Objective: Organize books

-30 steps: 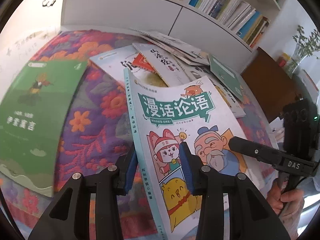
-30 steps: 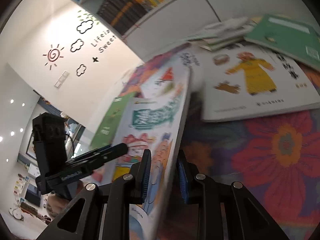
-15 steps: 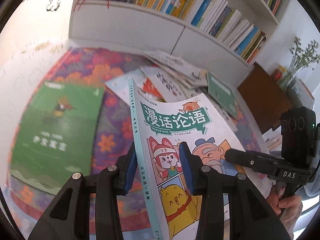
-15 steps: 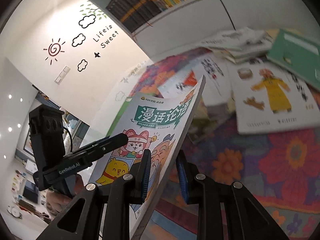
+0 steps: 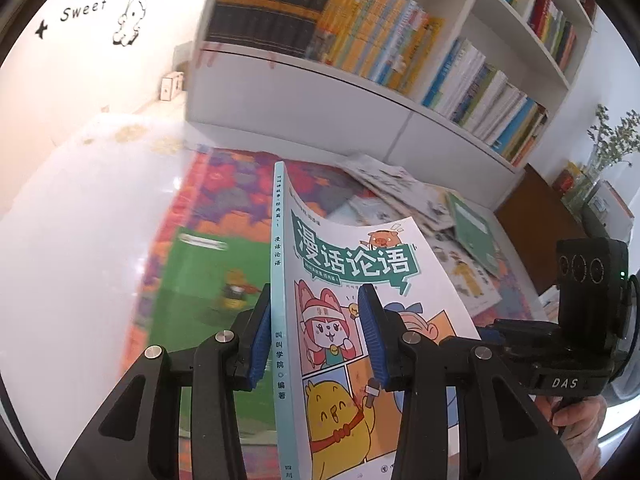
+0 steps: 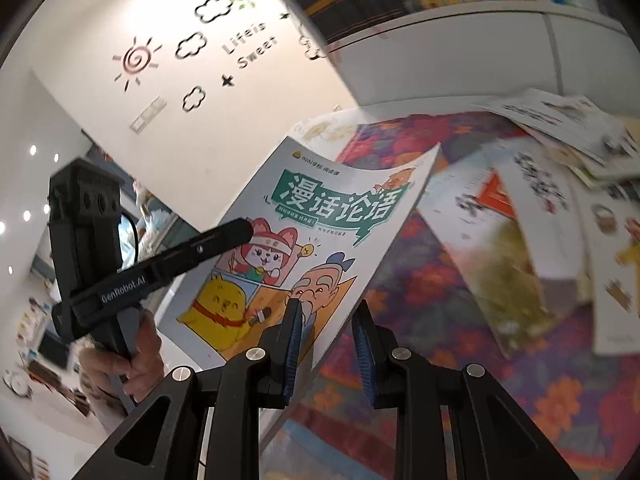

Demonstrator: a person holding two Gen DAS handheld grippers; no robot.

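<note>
A cartoon book (image 5: 352, 276) with a teal title banner and a pale blue spine hangs in the air, tilted, above the flowered rug (image 5: 236, 196). My left gripper (image 5: 316, 300) is shut on the book near its spine. My right gripper (image 6: 328, 312) is shut on the book (image 6: 320, 220) at its open edge. In the left wrist view the right gripper (image 5: 516, 332) reaches in from the right, its tips hidden behind the cover. In the right wrist view the left gripper (image 6: 224, 236) lies across the cover's left side, a hand (image 6: 140, 360) on its grip.
A green book (image 5: 208, 292) lies flat on the rug at the left. Several loose books (image 5: 400, 188) are piled at the rug's far side, another green one (image 5: 476, 236) among them. A white bookshelf (image 5: 400, 52) full of books stands behind. A brown cabinet (image 5: 536, 216) and a plant (image 5: 604, 152) are at the right.
Both grippers have risen with the cartoon book, lifting it off the rug and away from the pile. The bookshelf now fills more of both views.
</note>
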